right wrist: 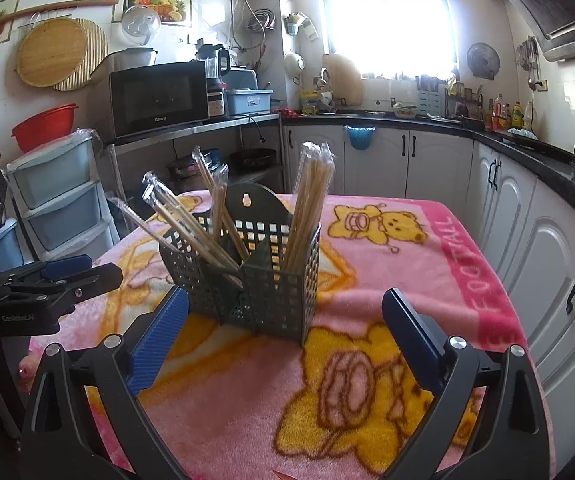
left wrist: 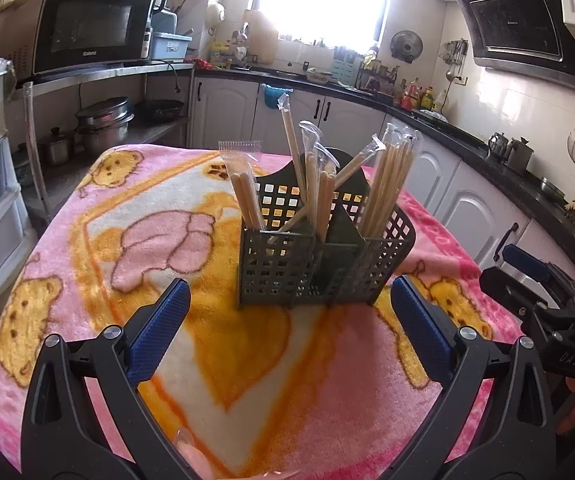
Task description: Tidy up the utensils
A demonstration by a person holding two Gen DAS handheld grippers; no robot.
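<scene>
Presently, left gripper (left wrist: 290,310): jaws spread wide, nothing between them, hovering over the pink bear-print blanket (left wrist: 99,248) on the bench. Dark mesh utensil caddy (left wrist: 319,256): upright at 12 o'clock from both grippers, its compartments holding wrapped chopsticks (left wrist: 387,184). Right gripper (right wrist: 285,318): jaws spread wide, empty, just short of the caddy.

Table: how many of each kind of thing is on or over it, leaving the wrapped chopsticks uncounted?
Pink blanket: 1
Green basket: 1
Grippers: 2, left gripper and right gripper, both open
Total: 4
</scene>
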